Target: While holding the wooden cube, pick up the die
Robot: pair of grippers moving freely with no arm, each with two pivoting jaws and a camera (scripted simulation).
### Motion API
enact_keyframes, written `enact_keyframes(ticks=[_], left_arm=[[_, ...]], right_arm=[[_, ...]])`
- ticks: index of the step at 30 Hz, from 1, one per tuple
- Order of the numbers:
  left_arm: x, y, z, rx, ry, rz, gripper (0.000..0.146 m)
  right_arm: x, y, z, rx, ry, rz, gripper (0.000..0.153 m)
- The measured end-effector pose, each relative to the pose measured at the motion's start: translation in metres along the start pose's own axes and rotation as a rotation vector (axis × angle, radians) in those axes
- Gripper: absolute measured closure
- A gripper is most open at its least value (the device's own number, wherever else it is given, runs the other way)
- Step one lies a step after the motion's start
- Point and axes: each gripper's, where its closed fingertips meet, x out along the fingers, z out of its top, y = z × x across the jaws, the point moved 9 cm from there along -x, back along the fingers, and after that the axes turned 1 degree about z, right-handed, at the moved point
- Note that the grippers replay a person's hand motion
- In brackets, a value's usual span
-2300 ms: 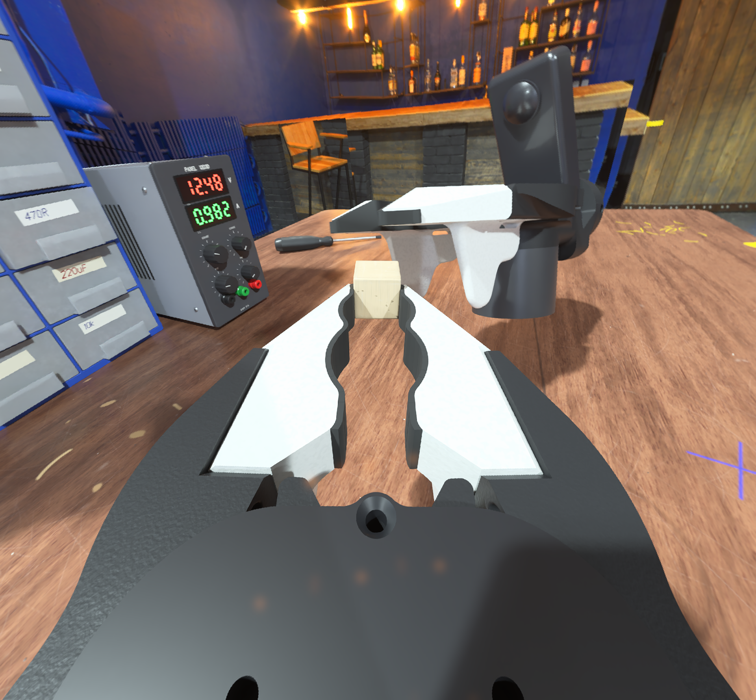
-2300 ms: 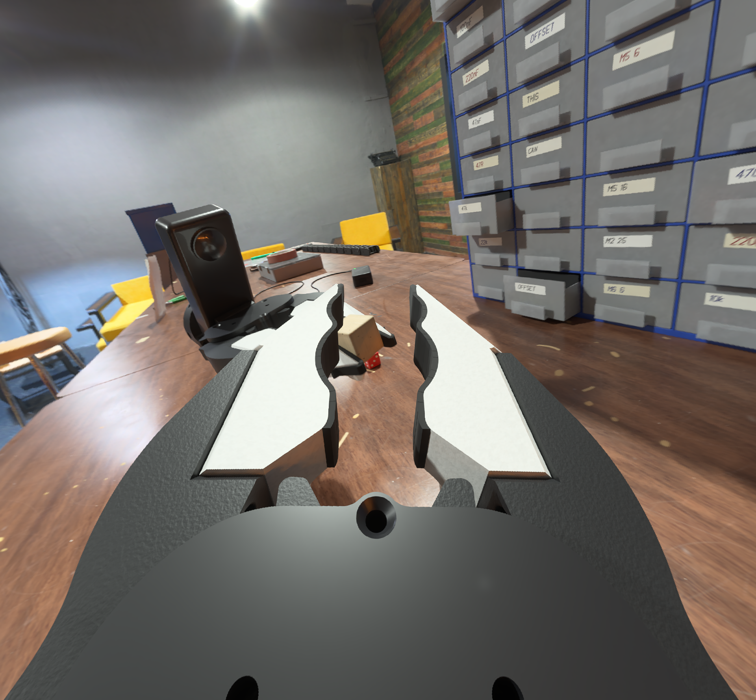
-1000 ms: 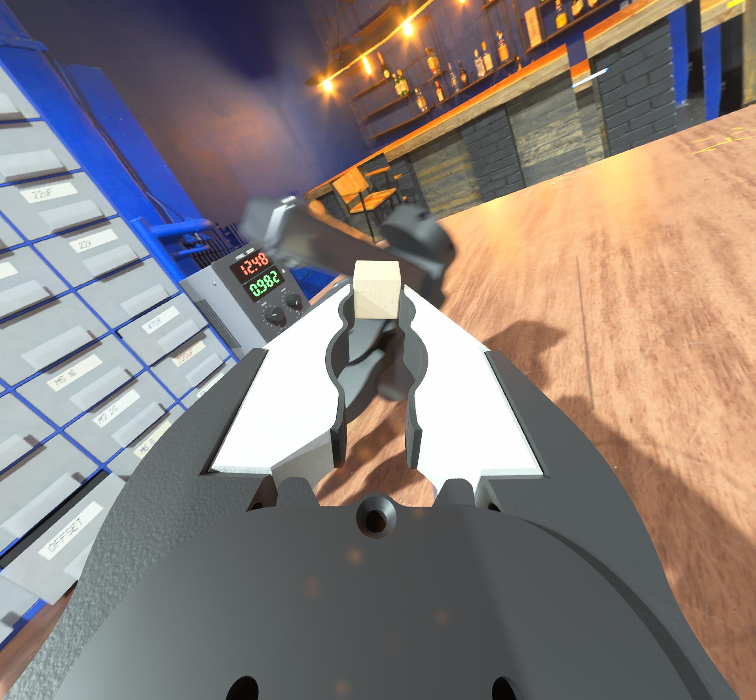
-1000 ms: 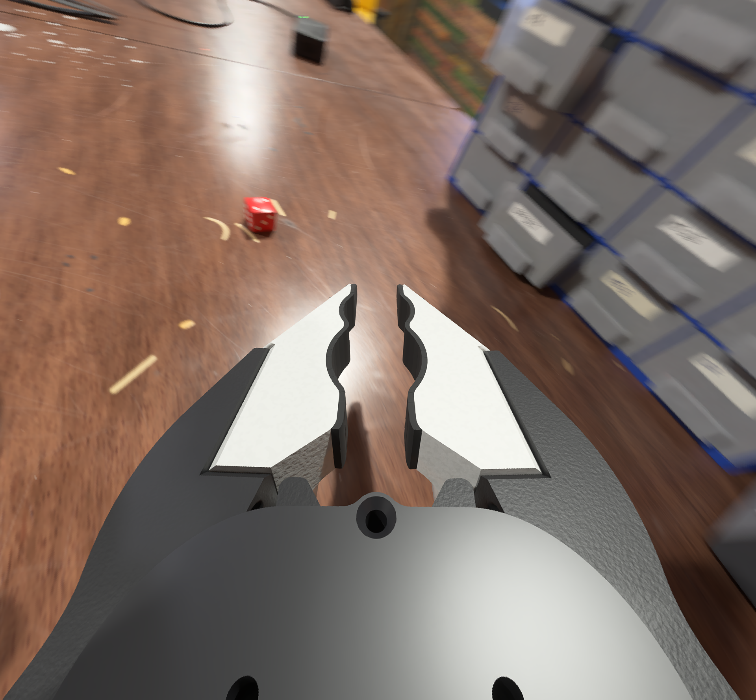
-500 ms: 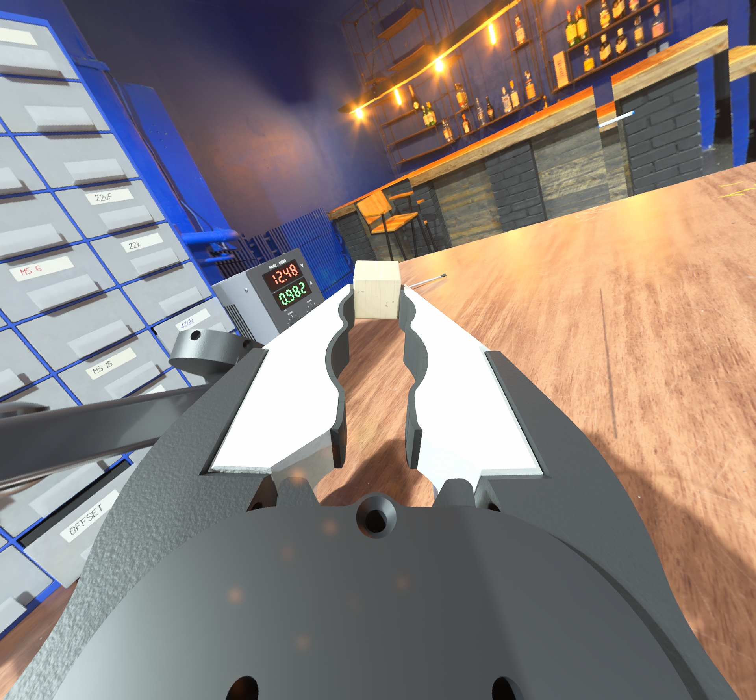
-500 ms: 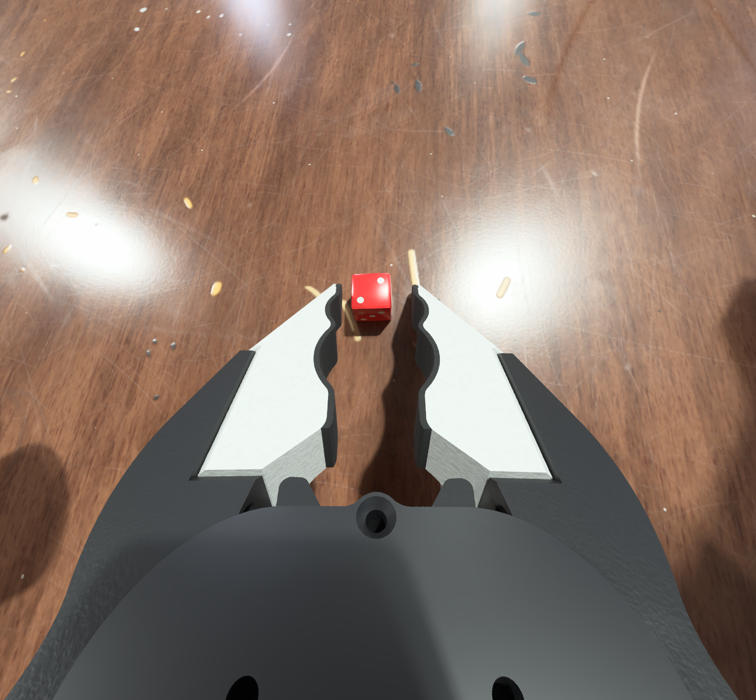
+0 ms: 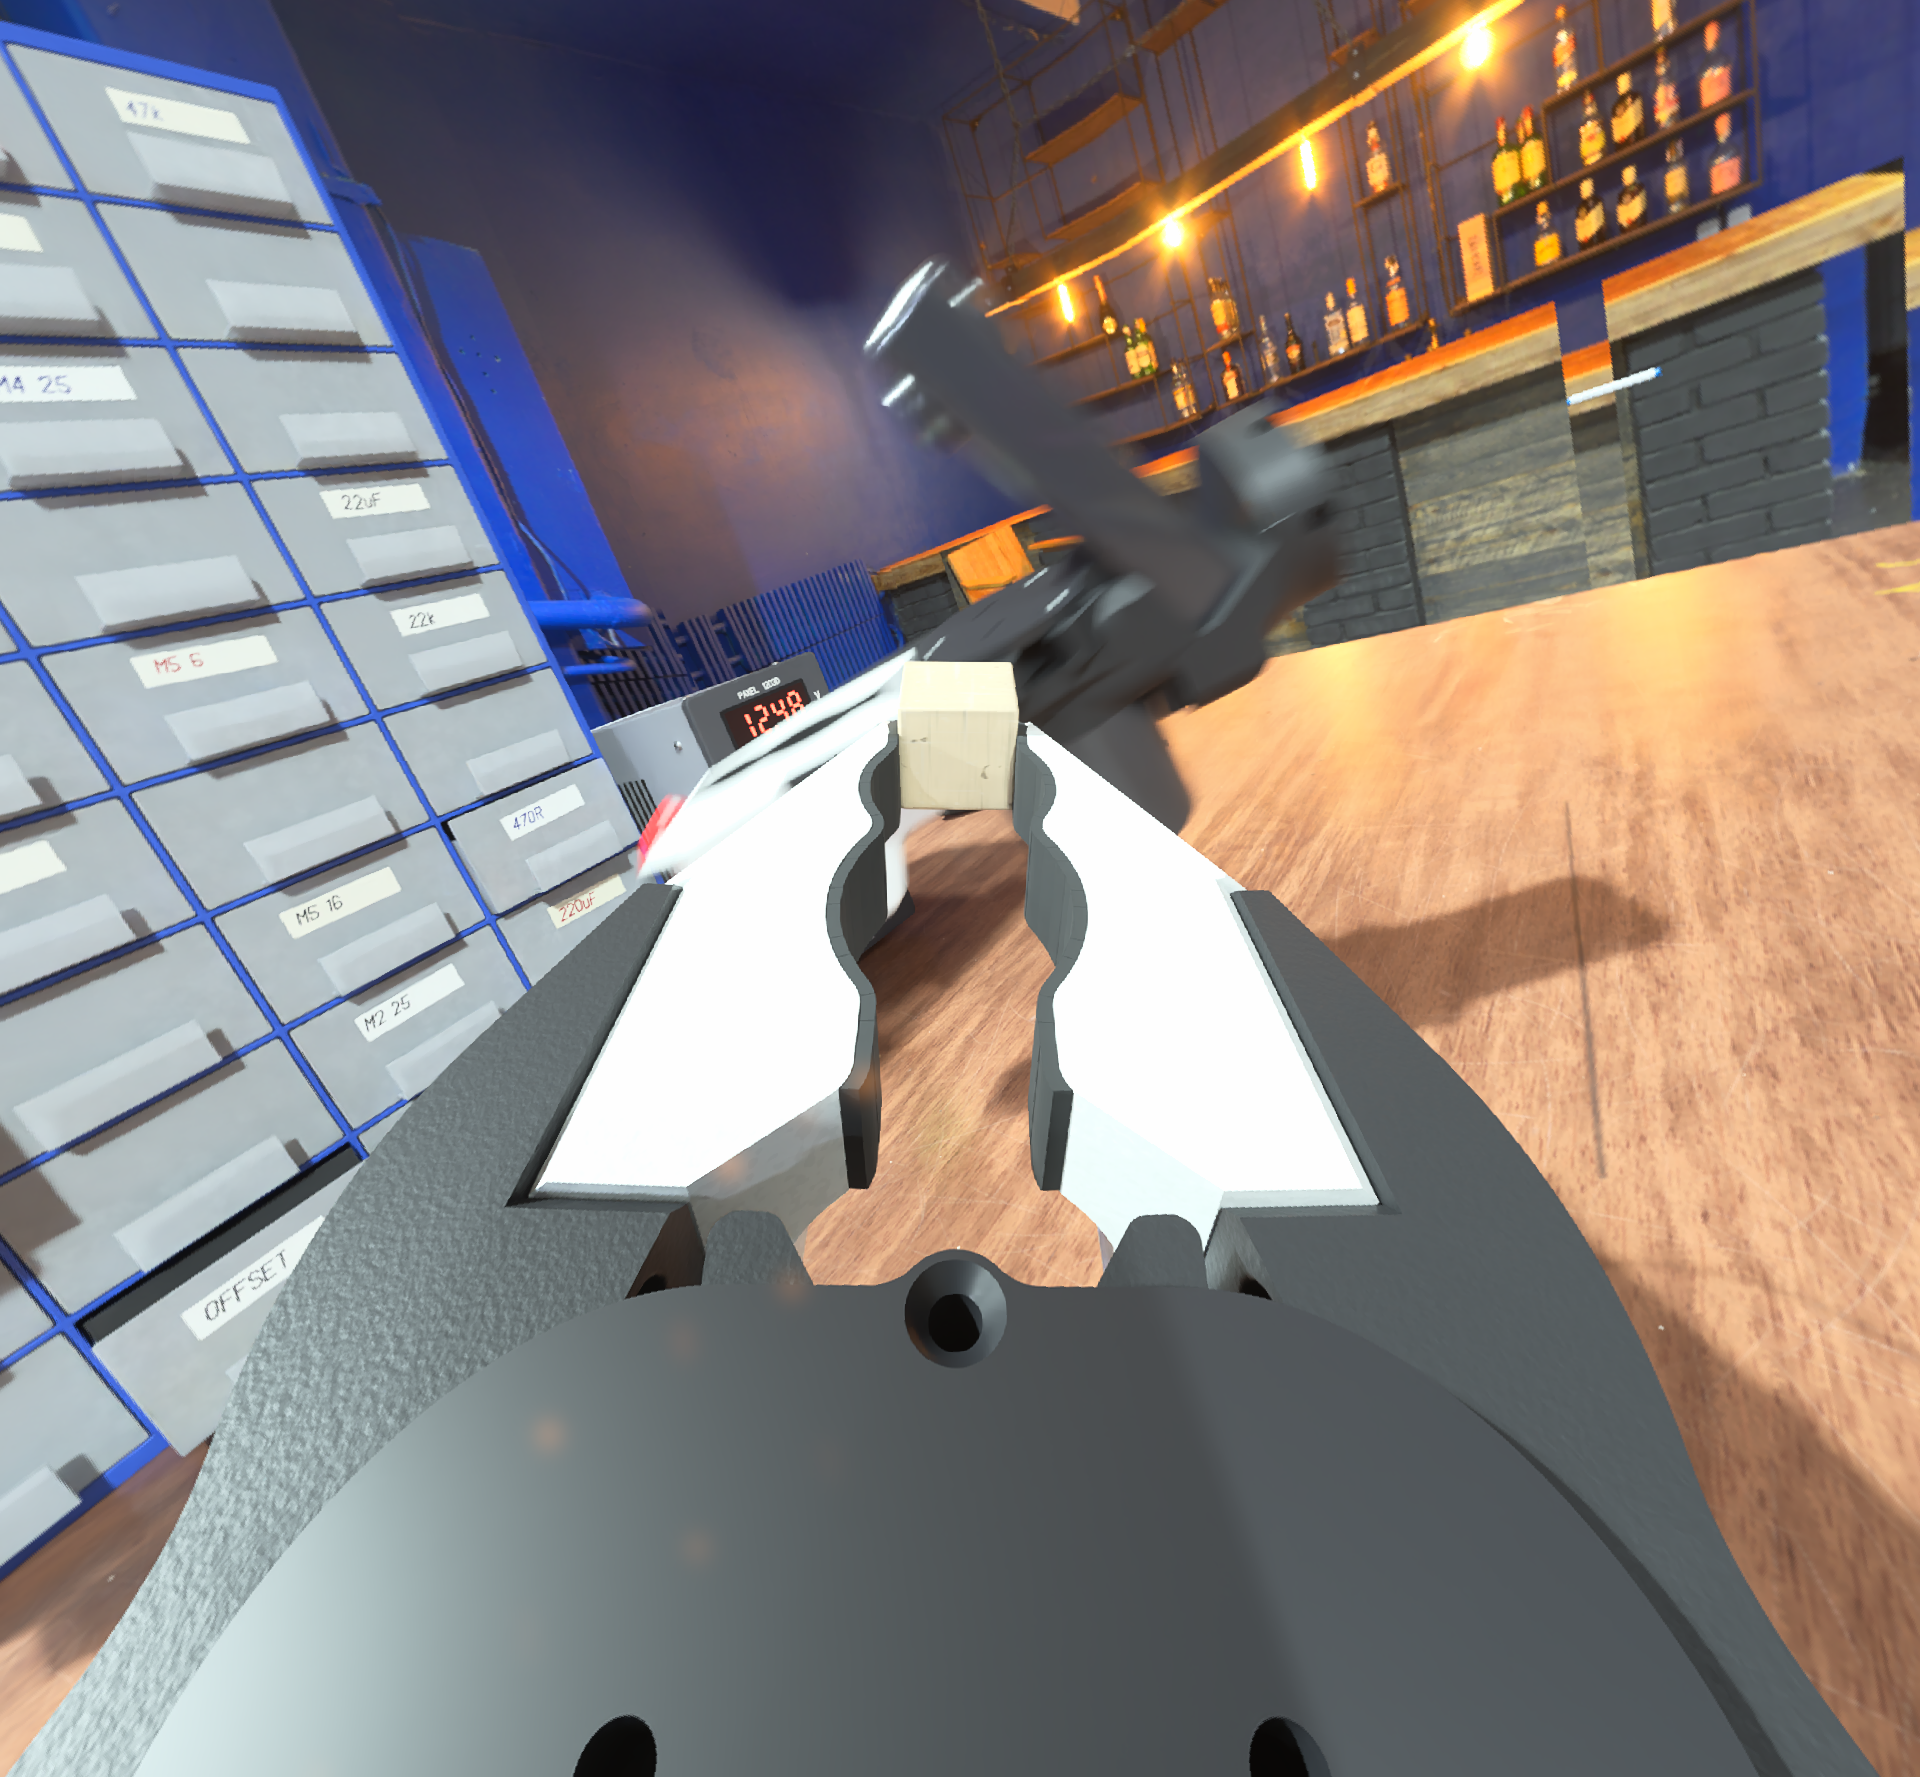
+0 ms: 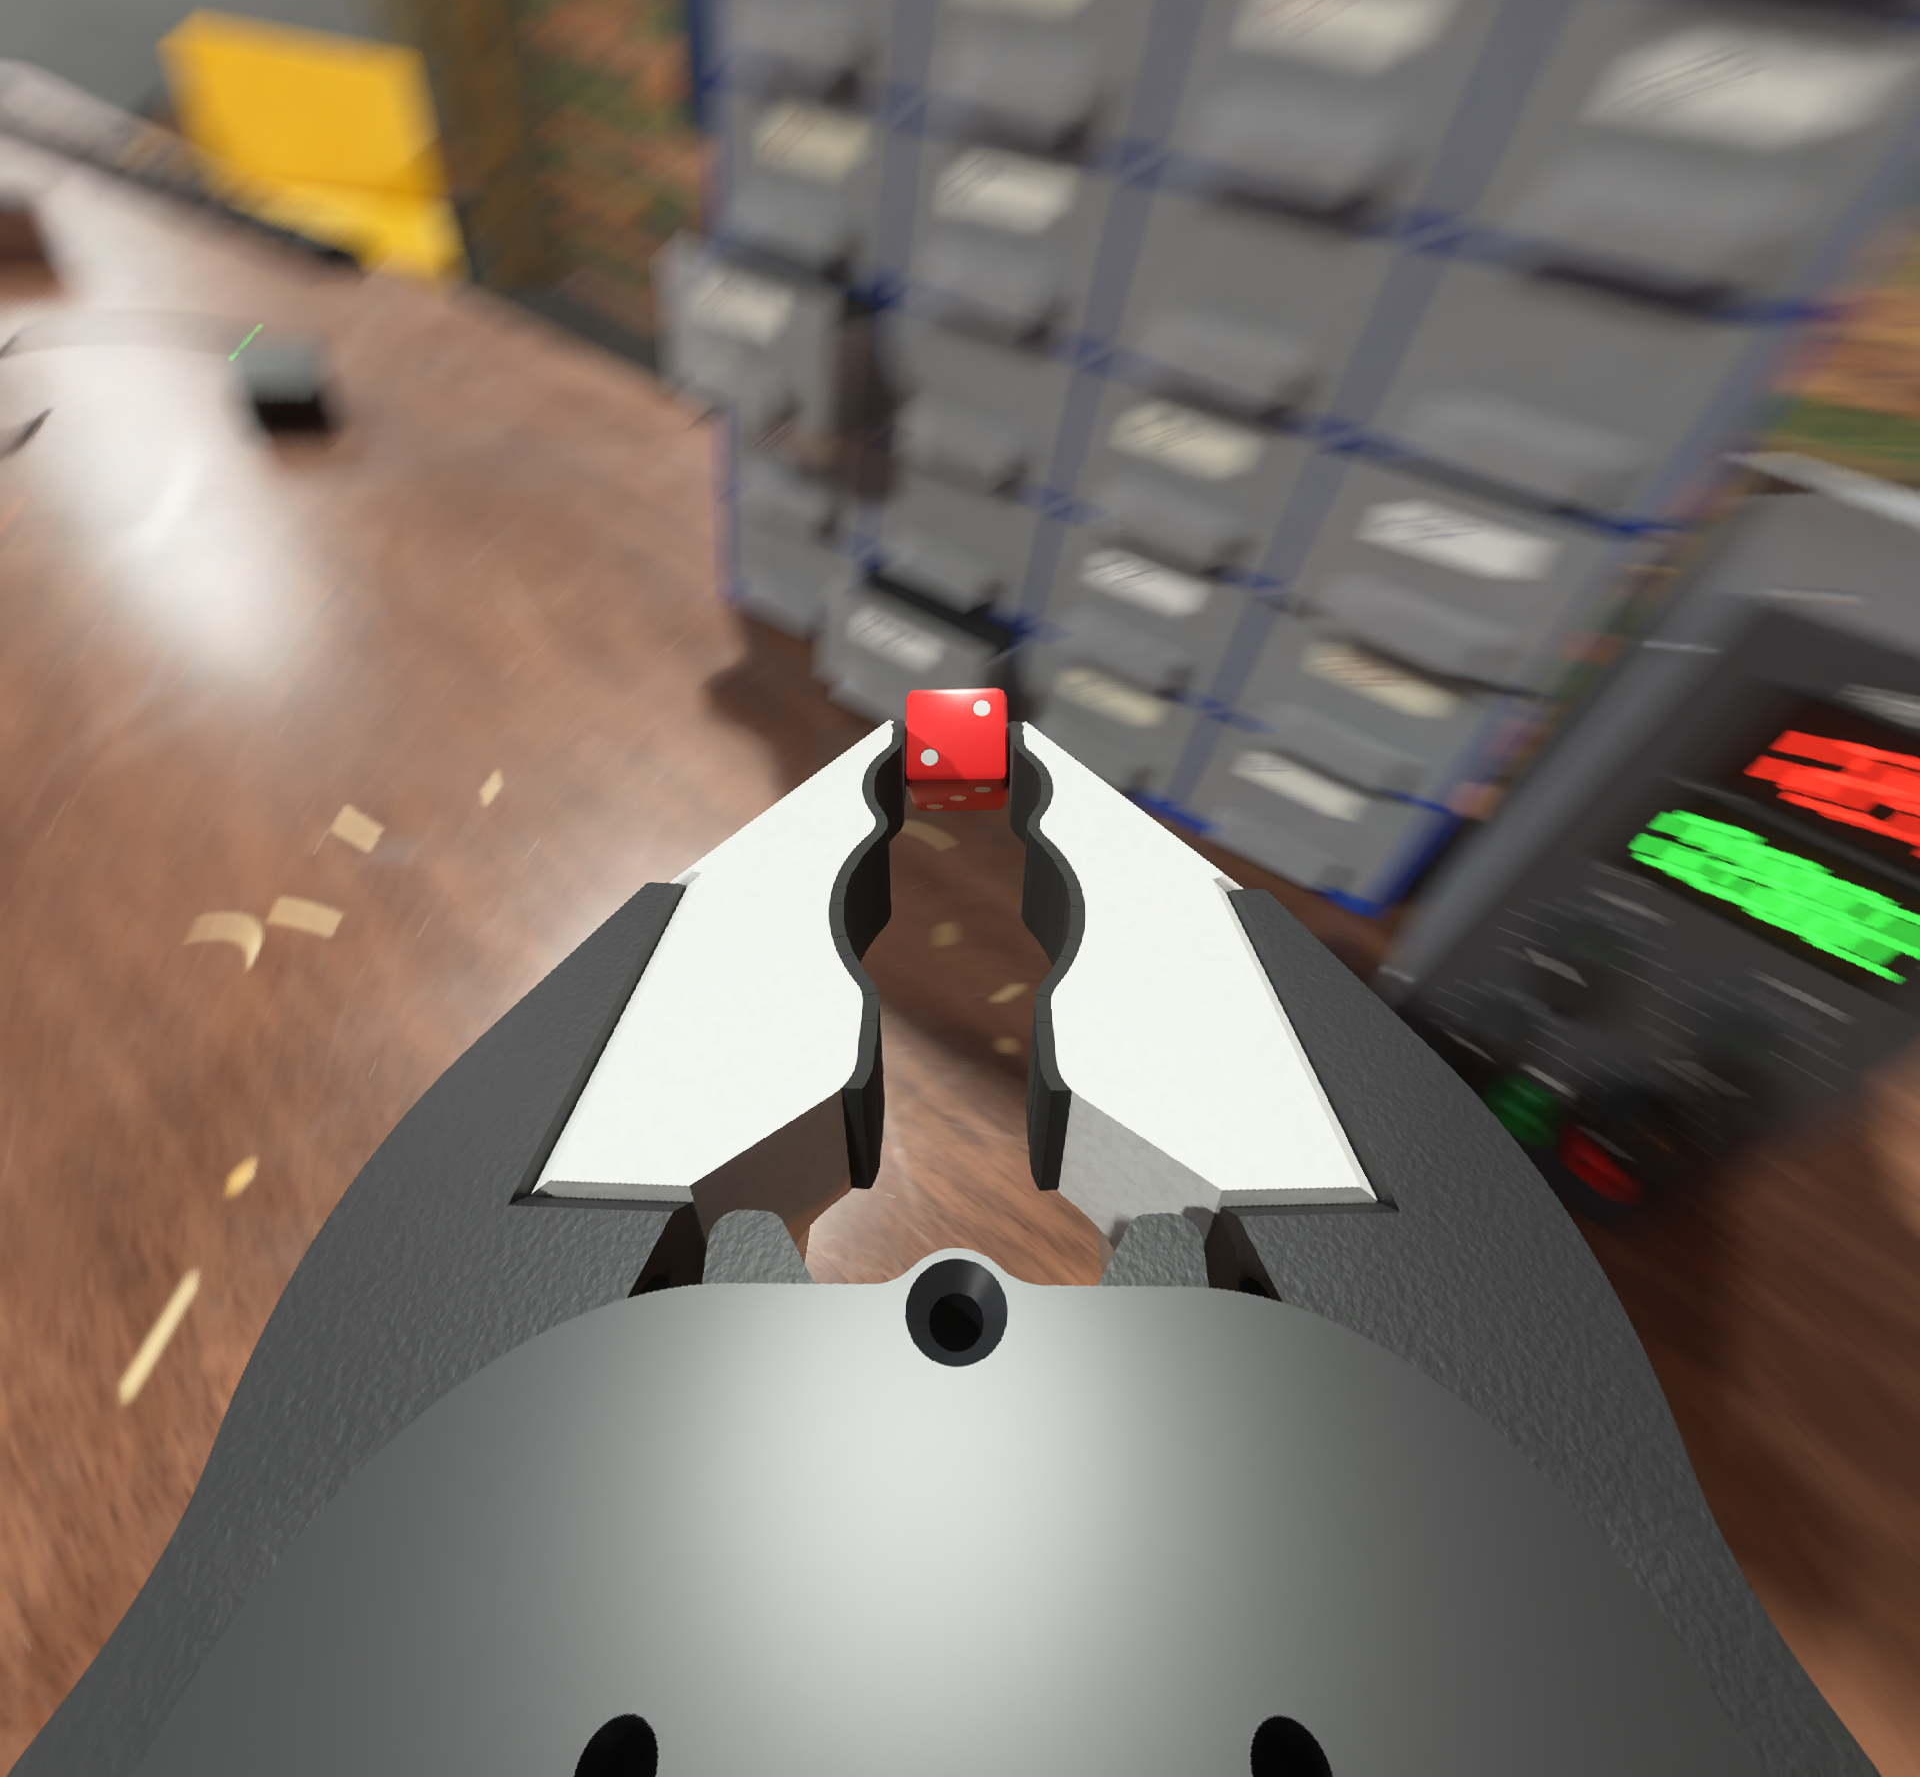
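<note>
Slippage is the main risk: the die [image 8: 956,735] is pinched only at the very tips of the right claw [image 8: 956,761], above the desk [image 8: 468,688], and the blurred surroundings suggest fast motion. The wooden cube [image 7: 956,751] is likewise clamped at the tips of the left claw [image 7: 956,771]. A collision might be caused too (the right claw is seen close behind the cube).

Die [image 8: 956,735] above table [image 8: 436,688]
</note>
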Motion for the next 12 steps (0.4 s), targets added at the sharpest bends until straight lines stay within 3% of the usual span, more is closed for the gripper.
enact_keyframes(ticks=[3,7,9,12], left_arm=[[-0.001,0.003,-0.002,-0.031,-0.001,0.01,0.126],[0.001,0.002,-0.008,-0.079,0.012,-0.003,0.126],[0.003,0.0,-0.011,-0.098,0.026,-0.015,0.126],[0.005,-0.002,-0.015,-0.112,0.046,-0.034,0.126]], right_arm=[[-0.073,-0.008,0.032,0.042,-0.156,-0.251,0.134],[-0.175,-0.008,0.061,-0.15,-0.115,-0.457,0.134],[-0.217,-0.022,0.055,-0.192,0.011,-0.511,0.134],[-0.257,-0.059,0.016,-0.236,0.365,-0.492,0.134]])
